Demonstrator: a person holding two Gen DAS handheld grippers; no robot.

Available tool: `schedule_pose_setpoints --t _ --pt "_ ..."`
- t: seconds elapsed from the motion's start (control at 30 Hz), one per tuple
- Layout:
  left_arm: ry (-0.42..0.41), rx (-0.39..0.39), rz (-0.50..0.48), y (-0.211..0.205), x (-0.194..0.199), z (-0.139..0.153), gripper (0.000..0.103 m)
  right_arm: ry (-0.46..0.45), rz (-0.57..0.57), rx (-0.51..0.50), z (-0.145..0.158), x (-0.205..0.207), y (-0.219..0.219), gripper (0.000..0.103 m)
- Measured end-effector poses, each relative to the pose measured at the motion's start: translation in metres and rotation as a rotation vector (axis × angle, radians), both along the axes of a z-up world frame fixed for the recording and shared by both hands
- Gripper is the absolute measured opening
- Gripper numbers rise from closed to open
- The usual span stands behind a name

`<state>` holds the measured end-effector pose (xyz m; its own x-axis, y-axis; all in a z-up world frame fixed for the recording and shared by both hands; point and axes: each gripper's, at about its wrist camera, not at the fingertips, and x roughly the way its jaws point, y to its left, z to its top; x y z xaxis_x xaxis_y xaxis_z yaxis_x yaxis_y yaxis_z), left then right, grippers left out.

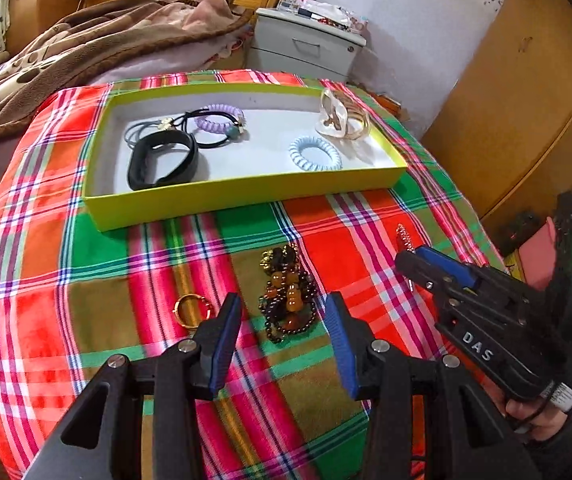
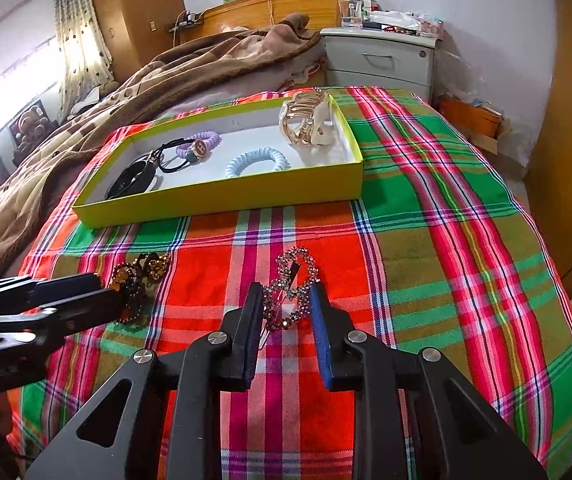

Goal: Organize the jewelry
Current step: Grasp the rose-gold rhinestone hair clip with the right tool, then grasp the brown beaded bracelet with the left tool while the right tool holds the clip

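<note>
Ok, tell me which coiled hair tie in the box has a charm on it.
The purple coiled hair tie, toward the box's back: it carries a round charm marked H. The light blue coiled hair tie, nearer the front wall, is plain.

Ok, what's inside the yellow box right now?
Inside the yellow box: black band, purple hair tie, blue hair tie, gold claw clip. Black cords partly overlap; nothing hidden.

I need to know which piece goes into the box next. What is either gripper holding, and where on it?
The right gripper pinches the sparkly rhinestone hair clip at its near end. The left gripper holds nothing.
</note>
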<state>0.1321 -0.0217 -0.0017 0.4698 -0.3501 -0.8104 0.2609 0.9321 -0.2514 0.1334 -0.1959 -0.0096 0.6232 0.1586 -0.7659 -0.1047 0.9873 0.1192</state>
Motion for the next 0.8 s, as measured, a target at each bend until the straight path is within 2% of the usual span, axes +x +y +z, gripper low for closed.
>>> schedule_pose_setpoints --t 0.1,0.17,0.27,0.37,0.57,0.8 --pt "-0.026 0.075 -0.004 -0.009 0.0 -0.003 0.045 -0.008 -0.002 -0.002 0.002 -0.002 -0.001 0.024" --pt "-0.005 0.057 -0.007 -0.011 0.003 -0.006 0.045 -0.011 -0.005 0.0 0.003 -0.003 -0.003 0.024" --pt "-0.023 0.104 -0.009 -0.016 0.003 -0.008 0.045 -0.013 -0.005 -0.001 0.003 -0.003 -0.004 0.024" --pt "-0.01 0.097 -0.016 -0.019 0.005 -0.011 0.045 -0.01 -0.004 0.003 0.003 -0.003 -0.005 0.024" --pt "-0.024 0.14 -0.012 -0.026 0.005 -0.011 0.045 -0.011 -0.002 0.001 0.003 -0.003 -0.004 0.024" --pt "-0.024 0.135 -0.004 -0.024 0.004 -0.011 0.033 -0.014 0.0 -0.002 0.003 -0.003 -0.004 0.024"
